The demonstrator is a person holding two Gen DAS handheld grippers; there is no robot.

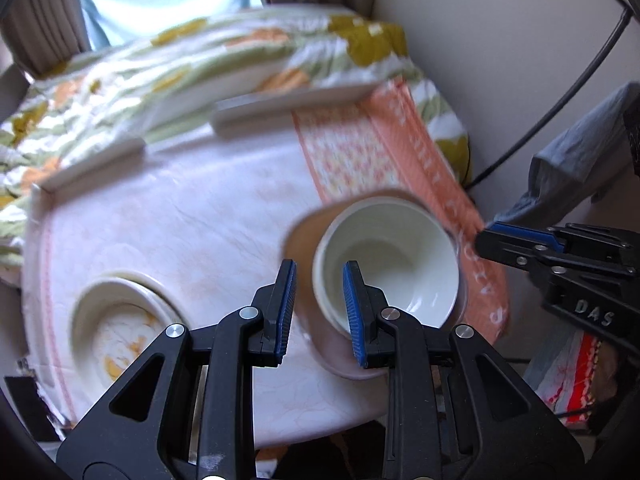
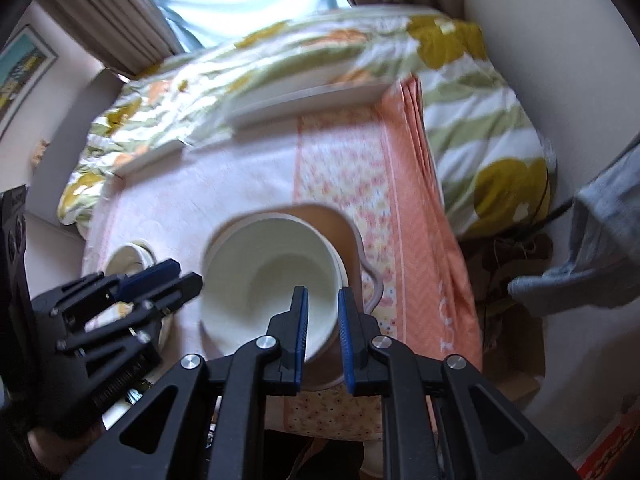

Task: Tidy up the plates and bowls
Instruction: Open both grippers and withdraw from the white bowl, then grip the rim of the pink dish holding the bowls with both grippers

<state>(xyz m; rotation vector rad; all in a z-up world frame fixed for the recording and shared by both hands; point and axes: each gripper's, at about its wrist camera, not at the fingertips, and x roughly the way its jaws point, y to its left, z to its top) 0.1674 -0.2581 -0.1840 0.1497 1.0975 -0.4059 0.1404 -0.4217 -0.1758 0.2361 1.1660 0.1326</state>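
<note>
Between the blue pads of my left claw (image 1: pixel 319 312) sits the near edge of the white bowl (image 1: pixel 390 268), but the pads are spread a little and I cannot tell if they touch it. My right claw (image 2: pixel 323 336) is also spread, around the same bowl's edge. Off to the left of my left claw is a plate (image 1: pixel 120 320) with yellow marks, all on the pink cloth (image 1: pixel 192 220).

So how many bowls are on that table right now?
2 that I can make out. A plain white bowl sits on a brown plate, straddled by both grippers' fingers. A yellow-patterned bowl stands apart to its left. The motion blur could hide stacked ones.
</note>
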